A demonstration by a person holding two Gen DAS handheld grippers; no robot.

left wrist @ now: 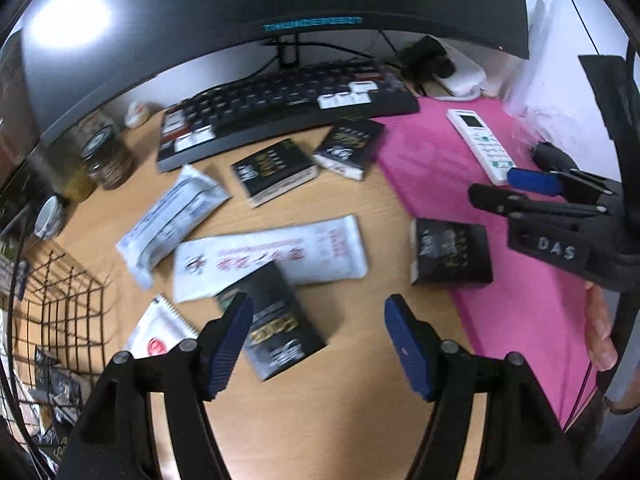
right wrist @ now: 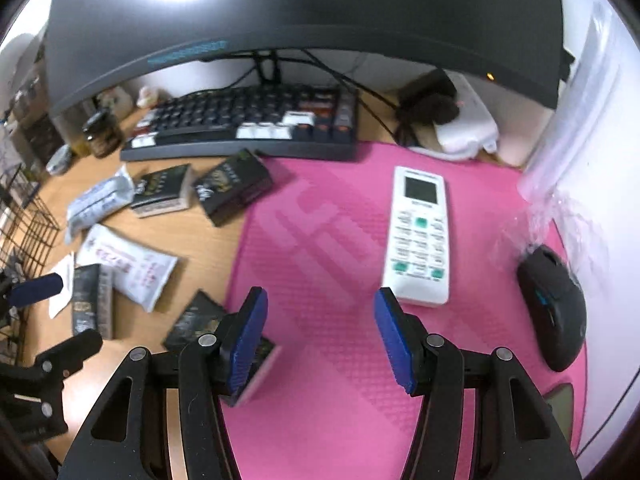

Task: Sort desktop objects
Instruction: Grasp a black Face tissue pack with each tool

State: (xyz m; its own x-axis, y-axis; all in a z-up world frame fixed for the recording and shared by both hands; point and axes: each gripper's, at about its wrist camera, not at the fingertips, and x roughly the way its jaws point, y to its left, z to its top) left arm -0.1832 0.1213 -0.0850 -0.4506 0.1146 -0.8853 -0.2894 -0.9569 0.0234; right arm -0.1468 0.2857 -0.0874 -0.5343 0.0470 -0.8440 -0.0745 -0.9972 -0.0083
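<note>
Black box (left wrist: 276, 320) beneath left gripper (left wrist: 318, 344)

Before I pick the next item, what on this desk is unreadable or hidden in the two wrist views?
- Black wire basket, left wrist view: cut off by the frame edge, contents dark and unclear.
- Black box straddling the pink mat's edge, right wrist view: partly behind a blue-padded finger.
- Print on the white sachets and black boxes: motion-blurred in both views.
- Brown glass jar: label too small and blurred.

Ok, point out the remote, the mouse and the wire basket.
remote (right wrist: 418, 236), right wrist view, middle of keypad
mouse (right wrist: 554, 306), right wrist view, top shell
wire basket (left wrist: 60, 300), left wrist view, side mesh
</note>
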